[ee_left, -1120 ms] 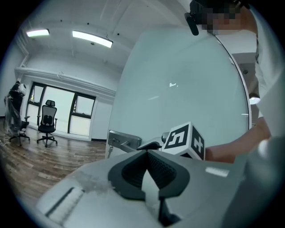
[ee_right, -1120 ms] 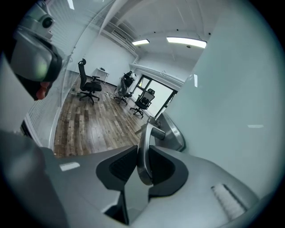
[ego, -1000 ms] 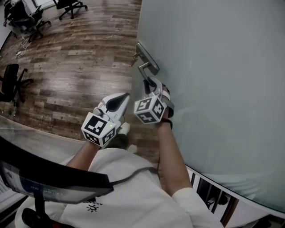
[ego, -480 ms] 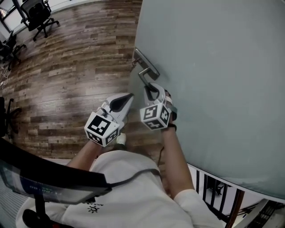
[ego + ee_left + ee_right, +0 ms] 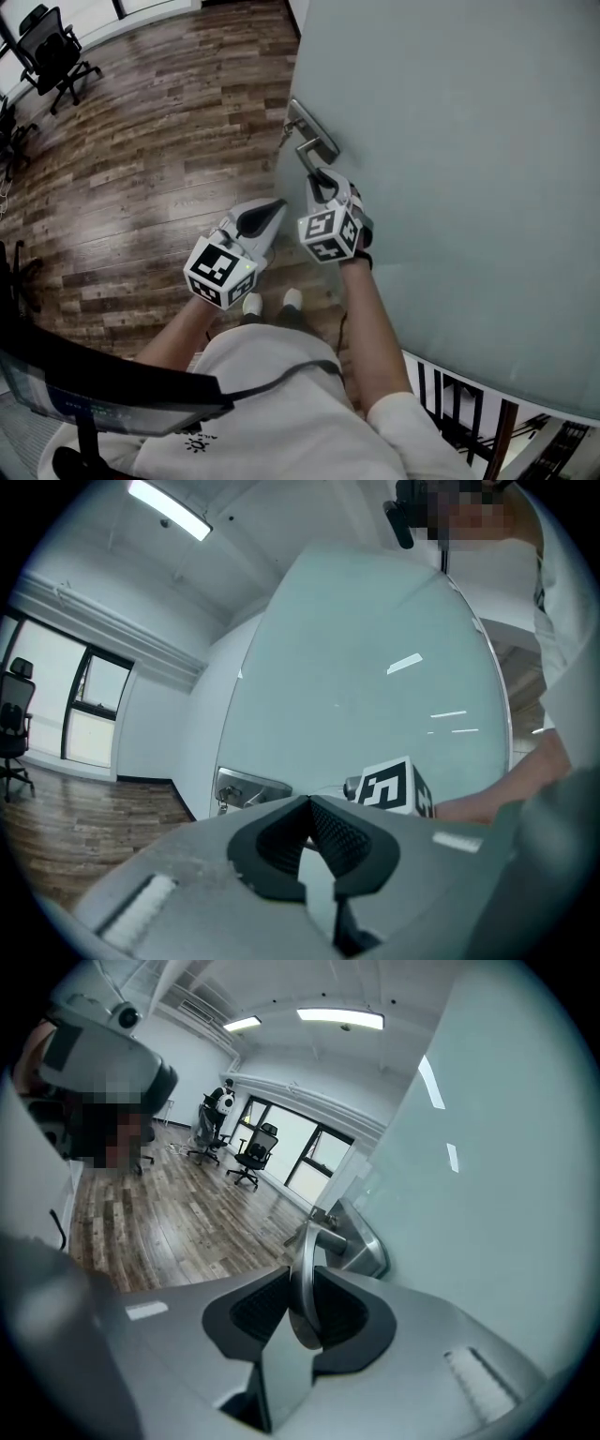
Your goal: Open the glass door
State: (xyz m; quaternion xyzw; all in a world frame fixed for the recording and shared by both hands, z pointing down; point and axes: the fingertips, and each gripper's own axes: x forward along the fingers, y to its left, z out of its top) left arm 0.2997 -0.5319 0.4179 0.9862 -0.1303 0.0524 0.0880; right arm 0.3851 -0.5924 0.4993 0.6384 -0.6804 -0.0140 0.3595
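The left gripper [image 5: 275, 207] hung nearest, fingers together on nothing. Just beyond, the right gripper [image 5: 320, 180] was clamped on the metal handle [image 5: 302, 147] of the glass door [image 5: 450, 141], wooden floor [image 5: 141, 141] lying farther off.

The wood-plank floor [image 5: 159, 141] carries a black office chair [image 5: 52, 52] at ten o'clock and the person's shoes [image 5: 253, 303] toward six o'clock.

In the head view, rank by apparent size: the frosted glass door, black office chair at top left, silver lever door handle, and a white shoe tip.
1. frosted glass door
2. black office chair, though farthest away
3. silver lever door handle
4. white shoe tip
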